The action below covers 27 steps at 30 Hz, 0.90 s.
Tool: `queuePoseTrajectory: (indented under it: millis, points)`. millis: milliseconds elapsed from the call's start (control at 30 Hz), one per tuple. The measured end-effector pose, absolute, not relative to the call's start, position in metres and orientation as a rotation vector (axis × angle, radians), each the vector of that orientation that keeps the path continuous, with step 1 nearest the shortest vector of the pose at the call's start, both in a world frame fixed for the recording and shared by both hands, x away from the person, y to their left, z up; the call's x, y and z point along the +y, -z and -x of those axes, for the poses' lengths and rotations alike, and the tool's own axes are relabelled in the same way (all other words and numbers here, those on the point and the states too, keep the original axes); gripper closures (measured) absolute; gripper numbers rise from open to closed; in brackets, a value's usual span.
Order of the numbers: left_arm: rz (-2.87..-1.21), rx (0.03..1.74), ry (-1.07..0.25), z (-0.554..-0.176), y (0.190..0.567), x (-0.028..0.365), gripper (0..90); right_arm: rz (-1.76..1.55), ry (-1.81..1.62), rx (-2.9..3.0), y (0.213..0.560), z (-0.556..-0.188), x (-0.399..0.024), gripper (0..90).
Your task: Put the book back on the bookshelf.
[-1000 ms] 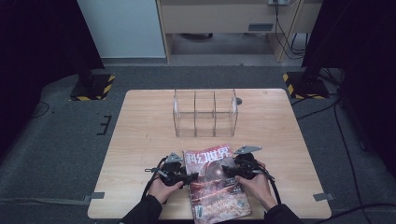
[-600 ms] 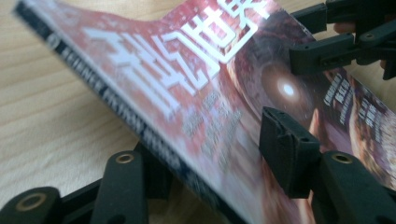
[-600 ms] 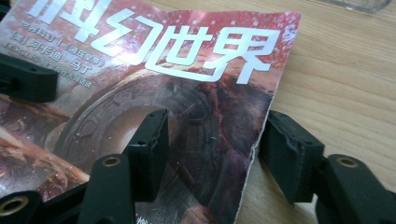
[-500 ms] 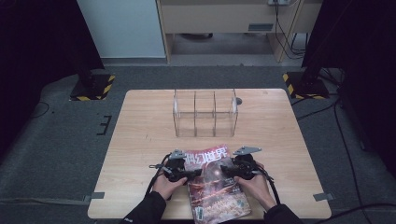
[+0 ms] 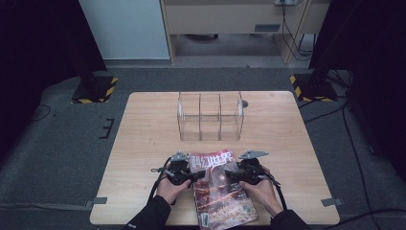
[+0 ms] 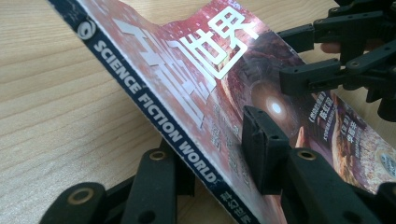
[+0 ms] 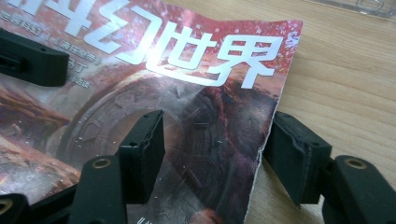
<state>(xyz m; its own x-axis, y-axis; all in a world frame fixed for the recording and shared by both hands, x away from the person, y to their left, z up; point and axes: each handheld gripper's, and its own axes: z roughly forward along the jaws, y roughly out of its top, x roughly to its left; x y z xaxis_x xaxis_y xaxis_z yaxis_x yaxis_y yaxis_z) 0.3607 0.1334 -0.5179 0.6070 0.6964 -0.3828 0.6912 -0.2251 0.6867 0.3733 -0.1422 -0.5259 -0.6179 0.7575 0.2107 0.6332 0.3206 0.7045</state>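
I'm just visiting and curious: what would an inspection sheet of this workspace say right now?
Surface: wooden table, tape at its near corners.
Job's things: magazine at the near edge, cover up.
Clutter: clear divided rack mid-table, empty.
Grippers: left tool has just been closing its jaws and pinches the magazine's spine edge; right tool is open, astride the opposite edge.
Cables: tool cable trails from each; floor cables at right.
Surroundings: grey carpet, striped stand bases.

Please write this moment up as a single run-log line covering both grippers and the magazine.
left gripper: jaws just closing over magazine spine edge | right gripper: straddles its open edge | organizer: empty, behind
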Motion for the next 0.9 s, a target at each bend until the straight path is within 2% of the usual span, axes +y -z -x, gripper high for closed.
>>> queuePoseTrajectory:
  millis: [433,900]
  points:
    - [-1.945,1.111,0.01,-0.361,0.516,0.134,66.2,-1.274,-1.208,2.414,0.526,-0.374,-0.143,40.3]
    - [-1.851,1.119,0.007,-0.357,0.488,0.139,75.0,-1.291,-1.281,2.374,0.513,-0.375,-0.152,33.1]
